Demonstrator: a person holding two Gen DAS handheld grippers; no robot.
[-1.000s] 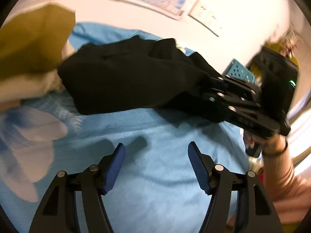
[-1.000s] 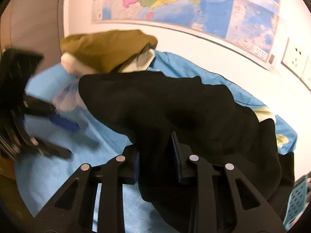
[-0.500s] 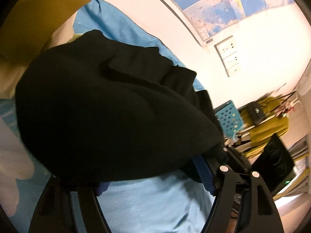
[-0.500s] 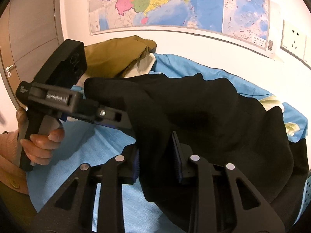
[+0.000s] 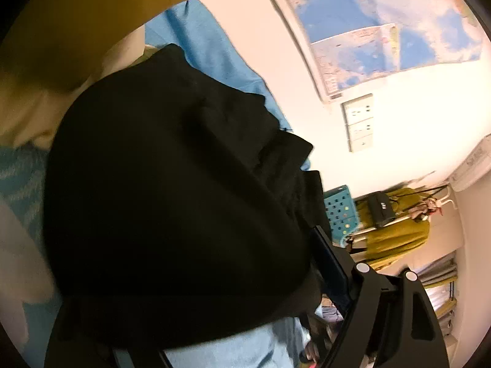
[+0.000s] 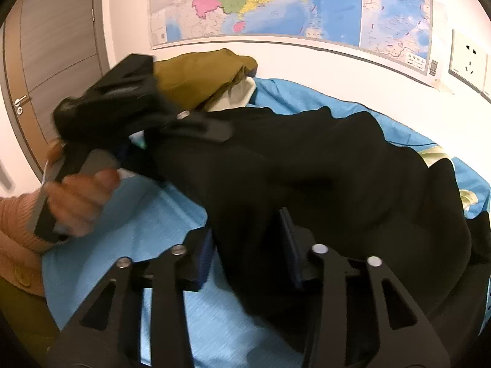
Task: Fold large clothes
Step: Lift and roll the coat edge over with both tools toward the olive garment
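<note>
1. Two hand-held grippers are on one large black garment (image 6: 322,178), which lies bunched on a bed covered by a light blue sheet (image 6: 147,214) and reaches toward the bed's wall-side edge.
2. The right gripper (image 6: 248,245) has its blue-padded fingers (image 6: 290,242) narrowed onto a thick fold of the black cloth at the near edge of the bed.
3. The left gripper (image 6: 184,125), blurred in the right wrist view, is gripped by a hand (image 6: 79,196) in a peach knit sleeve; its fingers are buried in the garment's far-left end.
4. In the left wrist view the black cloth (image 5: 172,202) drapes over the jaws and hides one finger, so I cannot tell their gap.
5. An olive-brown garment (image 6: 199,79) is piled behind, against the wall under a coloured map (image 6: 276,3).
</note>
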